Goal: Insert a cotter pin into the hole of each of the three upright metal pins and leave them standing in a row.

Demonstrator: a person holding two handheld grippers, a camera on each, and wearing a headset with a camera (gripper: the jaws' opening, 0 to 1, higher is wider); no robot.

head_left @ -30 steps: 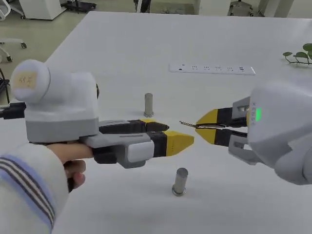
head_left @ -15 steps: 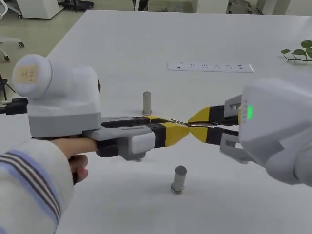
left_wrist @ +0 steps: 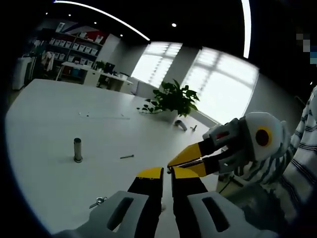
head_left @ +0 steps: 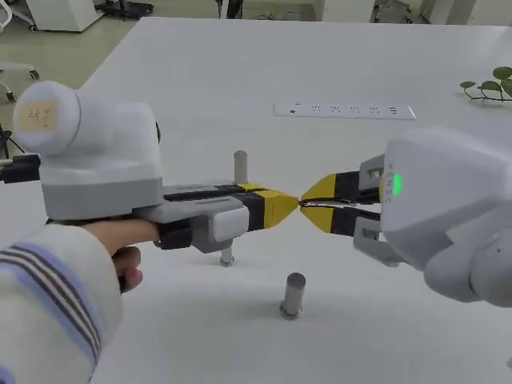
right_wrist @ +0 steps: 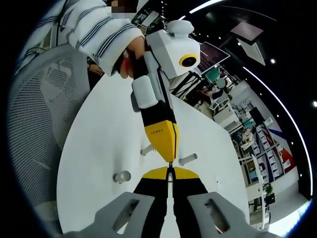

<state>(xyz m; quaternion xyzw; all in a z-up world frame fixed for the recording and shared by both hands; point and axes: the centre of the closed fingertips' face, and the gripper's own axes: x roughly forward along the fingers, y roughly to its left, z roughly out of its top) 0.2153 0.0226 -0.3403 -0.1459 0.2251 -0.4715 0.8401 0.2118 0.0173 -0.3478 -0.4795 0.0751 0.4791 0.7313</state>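
**Finding 1, tools.** We find the right gripper [head_left: 314, 205] clamped on the cotter pin [head_left: 305, 203]. It holds the cotter pin in the air above the table [head_left: 240, 72], pointing at the left gripper [head_left: 282, 206]. The 2 grippers meet tip to tip. In the left gripper view the left jaws stand close together with a slim gap, and the cotter pin's free end sits at that gap. We cannot tell whether they pinch it or merely touch it.

**Finding 2, work.** 3 metal pins stand upright and apart on the table. They are the rear metal pin [head_left: 240, 166], the middle metal pin [head_left: 226, 257], partly hidden below the left gripper, and the front metal pin [head_left: 294, 295]. We see no cotter pin through any of them, and their holes are too small to make out. We judge the task to be near its start, with the cotter pin being passed or re-seated between the grippers.

**Risks.**
1. Drop: if the right gripper lets go before the left has a firm hold, the thin wire falls and may skid across the smooth table.
2. Bending: if both grippers clamp and pull out of line, the legs could kink and then refuse the hole.
3. Knock-over: the left gripper hangs just above the middle metal pin. A dip or sweep could topple it and spoil the row.
4. Skewed grip: a cotter pin taken at an angle would push a free-standing metal pin over instead of entering it.
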